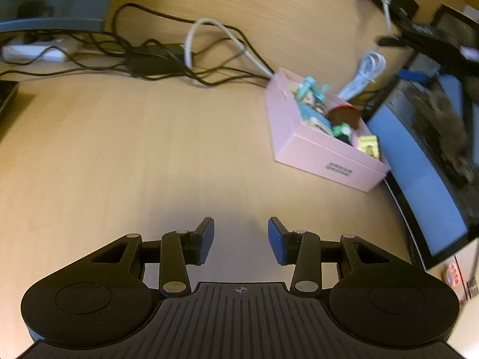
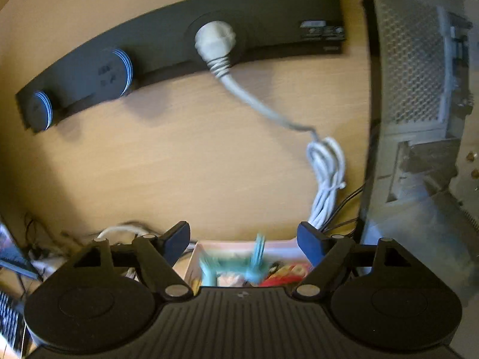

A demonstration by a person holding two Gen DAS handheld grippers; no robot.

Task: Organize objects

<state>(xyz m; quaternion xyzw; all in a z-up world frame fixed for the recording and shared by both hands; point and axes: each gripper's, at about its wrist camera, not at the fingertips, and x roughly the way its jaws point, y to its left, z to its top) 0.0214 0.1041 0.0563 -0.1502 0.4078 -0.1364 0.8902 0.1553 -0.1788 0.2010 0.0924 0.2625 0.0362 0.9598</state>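
Both sets of jaws stand spread with nothing between them, as we record from each wrist view. On the left wrist view, the left gripper point(image 1: 241, 240) hovers over bare wooden desk point(image 1: 134, 149) at lower centre of the frame, its blue pads point(image 1: 206, 243) well apart. We find the pink box point(image 1: 317, 149) at centre right, resting on the desk and holding small toys point(image 1: 329, 113) in teal, brown, green and yellow; its far right corner lies just beside a dark monitor point(image 1: 434, 179). A tangle of black cables point(image 1: 155, 56) and a white cable loop point(image 1: 209, 36) occupy the upper centre, with a white power strip point(image 1: 36, 51) at upper left. On the right wrist view, blurred, the right gripper point(image 2: 244, 242) sits directly above the pink box point(image 2: 239, 243) at lower centre, teal toys point(image 2: 236, 264) visible between its fingers without contact that we can confirm. A white plug point(image 2: 214, 37) sits in a black socket bar point(image 2: 179, 36) at top, its bundled cord point(image 2: 326, 173) hanging at centre right.
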